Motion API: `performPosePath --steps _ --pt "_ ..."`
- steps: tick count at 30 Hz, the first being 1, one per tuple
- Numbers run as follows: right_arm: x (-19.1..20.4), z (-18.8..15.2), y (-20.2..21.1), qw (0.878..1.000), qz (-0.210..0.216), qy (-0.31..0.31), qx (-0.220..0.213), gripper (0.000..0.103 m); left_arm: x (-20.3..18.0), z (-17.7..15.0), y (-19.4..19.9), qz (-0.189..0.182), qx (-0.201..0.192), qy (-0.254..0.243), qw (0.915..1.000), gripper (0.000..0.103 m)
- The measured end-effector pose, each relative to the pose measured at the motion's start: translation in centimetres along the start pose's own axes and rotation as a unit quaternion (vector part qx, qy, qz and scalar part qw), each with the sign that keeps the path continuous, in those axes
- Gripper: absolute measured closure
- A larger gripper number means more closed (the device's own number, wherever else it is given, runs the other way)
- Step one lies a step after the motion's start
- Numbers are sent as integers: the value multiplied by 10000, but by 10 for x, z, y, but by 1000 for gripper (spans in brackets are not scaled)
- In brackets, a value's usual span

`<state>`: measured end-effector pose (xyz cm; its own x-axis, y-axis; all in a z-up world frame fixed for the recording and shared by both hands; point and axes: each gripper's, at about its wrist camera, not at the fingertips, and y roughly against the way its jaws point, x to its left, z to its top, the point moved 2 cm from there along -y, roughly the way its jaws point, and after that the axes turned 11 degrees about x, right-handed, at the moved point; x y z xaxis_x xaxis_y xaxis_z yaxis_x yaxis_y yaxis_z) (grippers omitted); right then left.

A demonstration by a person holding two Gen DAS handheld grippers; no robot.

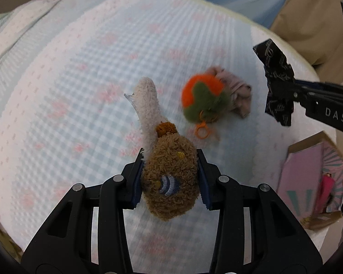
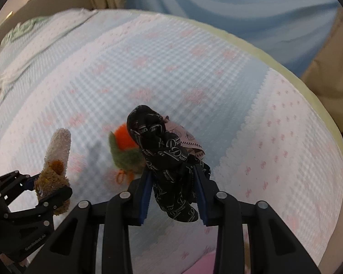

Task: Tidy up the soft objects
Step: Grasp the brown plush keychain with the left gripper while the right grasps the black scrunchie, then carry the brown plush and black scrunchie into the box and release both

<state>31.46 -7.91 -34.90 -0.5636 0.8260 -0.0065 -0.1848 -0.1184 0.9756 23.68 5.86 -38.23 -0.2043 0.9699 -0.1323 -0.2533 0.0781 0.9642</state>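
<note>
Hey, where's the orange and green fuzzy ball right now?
The orange and green ball lies on the bedspread, touching the pink cloth, between the two held items.

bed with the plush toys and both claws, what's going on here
A person is sorting soft things on a bed, one claw in each hand. The left claw is shut on a brown plush toy with a cream end. The right claw is shut on a black printed cloth, held above the cover. An orange and green plush ball and a pink cloth lie on the bed between them.
</note>
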Motion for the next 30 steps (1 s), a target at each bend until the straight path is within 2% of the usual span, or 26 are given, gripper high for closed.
performPosePath --steps 8,16,21,25,30 --pt "6 -28 84 9965 188 -734 -360 71 -8 1 86 -137 -473 -315 9983 66" --pt "16 -80 185 9840 389 -1531 -821 71 -37 -1 172 -303 -799 -740 9936 66" --pt "17 -125 228 9760 406 -1913 -957 71 -72 -14 208 -425 -958 -1116 9882 66" --pt "10 -155 252 9685 483 -2232 -993 71 -112 -25 223 -665 -944 -1372 9838 66" --pt "-13 -194 276 9600 368 -2534 -1134 71 -168 -39 232 -790 -991 -1793 9756 66"
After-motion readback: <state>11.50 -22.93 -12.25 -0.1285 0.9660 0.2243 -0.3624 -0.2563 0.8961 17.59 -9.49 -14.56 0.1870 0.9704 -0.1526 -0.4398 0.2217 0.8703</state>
